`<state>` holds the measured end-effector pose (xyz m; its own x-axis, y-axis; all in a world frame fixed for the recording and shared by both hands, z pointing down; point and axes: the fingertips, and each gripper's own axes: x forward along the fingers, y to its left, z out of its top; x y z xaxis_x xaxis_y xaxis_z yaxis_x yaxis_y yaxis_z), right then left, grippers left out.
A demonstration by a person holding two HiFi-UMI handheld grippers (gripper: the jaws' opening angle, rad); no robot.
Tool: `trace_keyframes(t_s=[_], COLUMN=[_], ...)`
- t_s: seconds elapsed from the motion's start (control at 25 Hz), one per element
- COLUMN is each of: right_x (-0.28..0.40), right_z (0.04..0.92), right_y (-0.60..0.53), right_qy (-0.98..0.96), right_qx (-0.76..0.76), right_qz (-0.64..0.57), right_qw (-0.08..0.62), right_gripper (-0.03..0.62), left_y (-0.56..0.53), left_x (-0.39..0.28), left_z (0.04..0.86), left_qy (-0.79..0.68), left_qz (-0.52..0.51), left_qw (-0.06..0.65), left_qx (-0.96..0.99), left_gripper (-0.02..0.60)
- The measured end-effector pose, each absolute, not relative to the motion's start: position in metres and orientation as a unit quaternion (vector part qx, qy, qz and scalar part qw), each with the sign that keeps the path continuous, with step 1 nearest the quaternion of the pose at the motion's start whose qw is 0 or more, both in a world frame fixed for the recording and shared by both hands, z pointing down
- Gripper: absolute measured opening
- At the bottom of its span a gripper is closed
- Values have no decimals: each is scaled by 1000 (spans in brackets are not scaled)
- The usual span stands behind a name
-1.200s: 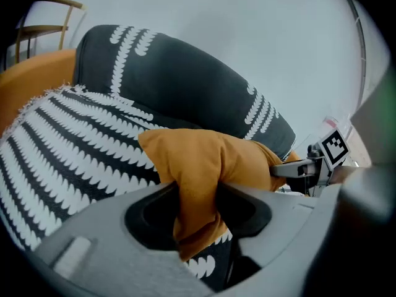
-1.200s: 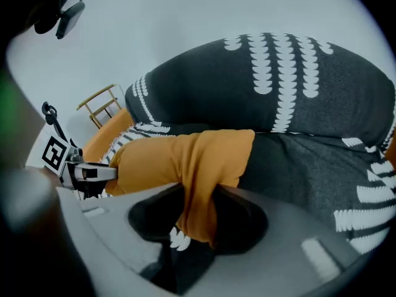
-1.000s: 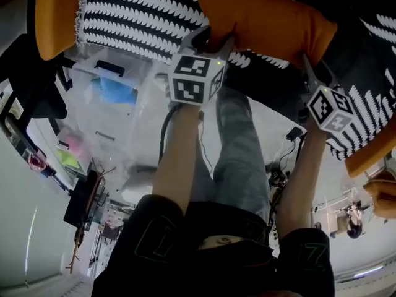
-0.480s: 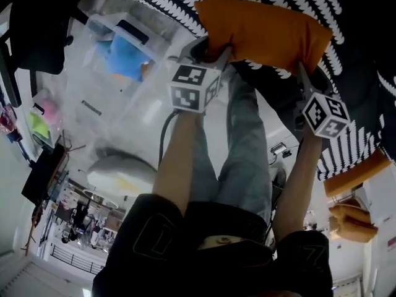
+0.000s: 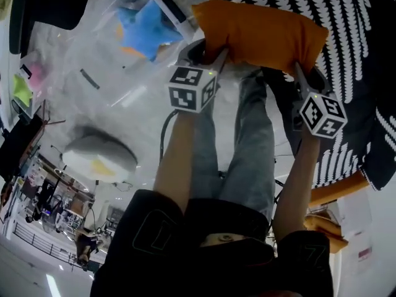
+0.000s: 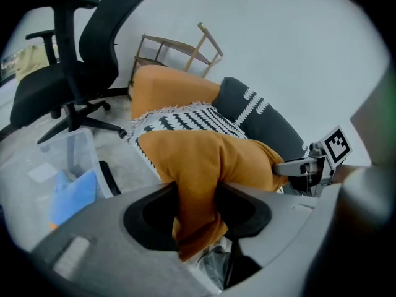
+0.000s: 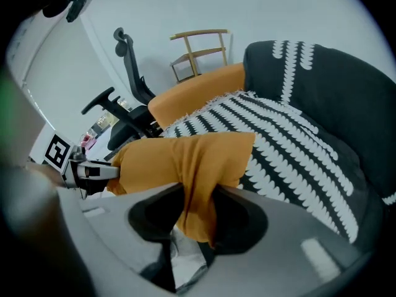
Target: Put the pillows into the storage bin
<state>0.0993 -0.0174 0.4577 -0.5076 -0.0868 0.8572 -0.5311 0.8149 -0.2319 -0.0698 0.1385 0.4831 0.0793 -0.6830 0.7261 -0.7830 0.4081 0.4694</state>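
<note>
An orange pillow (image 5: 260, 33) hangs between my two grippers. My left gripper (image 5: 207, 53) is shut on its left end, the fabric bunched between the jaws (image 6: 197, 206). My right gripper (image 5: 302, 73) is shut on its right end (image 7: 197, 209). The clear storage bin (image 5: 99, 48) with a blue thing (image 5: 145, 26) inside lies just left of the pillow, also seen low at the left of the left gripper view (image 6: 77, 156). A black-and-white patterned pillow (image 5: 334, 23), a second orange pillow (image 7: 198, 94) and a dark pillow (image 7: 328, 73) lie behind.
A black office chair (image 6: 68, 54) stands beyond the bin, and a wooden chair (image 6: 179, 45) stands against the wall. More orange pillows (image 5: 331, 193) lie at the right by my legs. A white rounded thing (image 5: 99, 156) lies at the left.
Both grippers have carried the orange pillow sideways away from the pillow pile. The bin with the blue thing now sits close beside the pillow's left end. The grips have not changed.
</note>
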Motion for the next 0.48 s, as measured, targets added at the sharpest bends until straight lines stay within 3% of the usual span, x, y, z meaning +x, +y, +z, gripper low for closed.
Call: trace_keyframes(t_s=[0.48], right_x=[-70], right_z=[482], right_y=[86], right_qy=[-840], right_qx=[33], right_qz=[179], right_qw=[510], right_gripper=[152], left_y=[290], left_x=[-177], left_z=[506], left_qy=[-748], left_qz=[-21], left_qw=[521], left_qx=[411], left_gripper=[199])
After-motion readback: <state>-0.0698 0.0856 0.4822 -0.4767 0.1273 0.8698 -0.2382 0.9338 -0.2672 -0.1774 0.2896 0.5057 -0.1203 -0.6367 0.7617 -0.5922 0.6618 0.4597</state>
